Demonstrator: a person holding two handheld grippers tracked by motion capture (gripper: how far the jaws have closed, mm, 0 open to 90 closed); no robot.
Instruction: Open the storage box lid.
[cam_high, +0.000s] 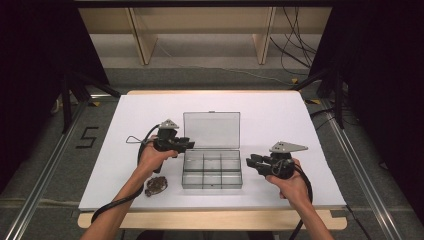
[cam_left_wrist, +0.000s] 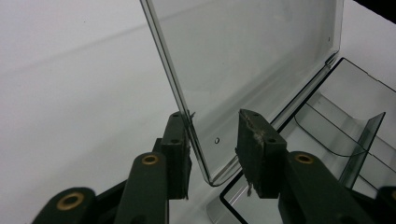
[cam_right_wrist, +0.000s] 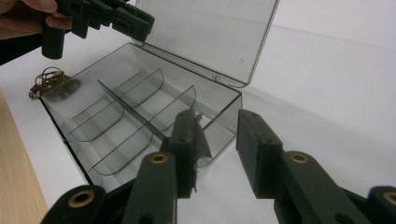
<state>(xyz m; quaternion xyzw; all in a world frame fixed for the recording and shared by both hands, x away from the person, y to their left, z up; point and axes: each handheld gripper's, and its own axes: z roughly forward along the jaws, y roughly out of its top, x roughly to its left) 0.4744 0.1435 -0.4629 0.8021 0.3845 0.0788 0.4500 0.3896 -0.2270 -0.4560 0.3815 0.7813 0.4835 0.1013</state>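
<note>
The clear box is sitting mid-table toward the near edge, its lid standing open. The left gripper is straddling the lid's corner, jaws apart, gripping nothing. The right gripper is waiting open beside the box's right end. Next, probably, closing on the lid or fetching the bracelet.

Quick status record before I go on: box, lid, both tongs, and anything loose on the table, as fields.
box: clear divided organizer on the white table, compartments look empty
lid: lid open, standing up from the far edge
left tongs: left tongs open, jaws straddling the lid's corner edge, not clamped
right tongs: right tongs open, at the box's right end, holding nothing
loose item: small tangle of brownish rings near the box's left front corner, outside it
</note>
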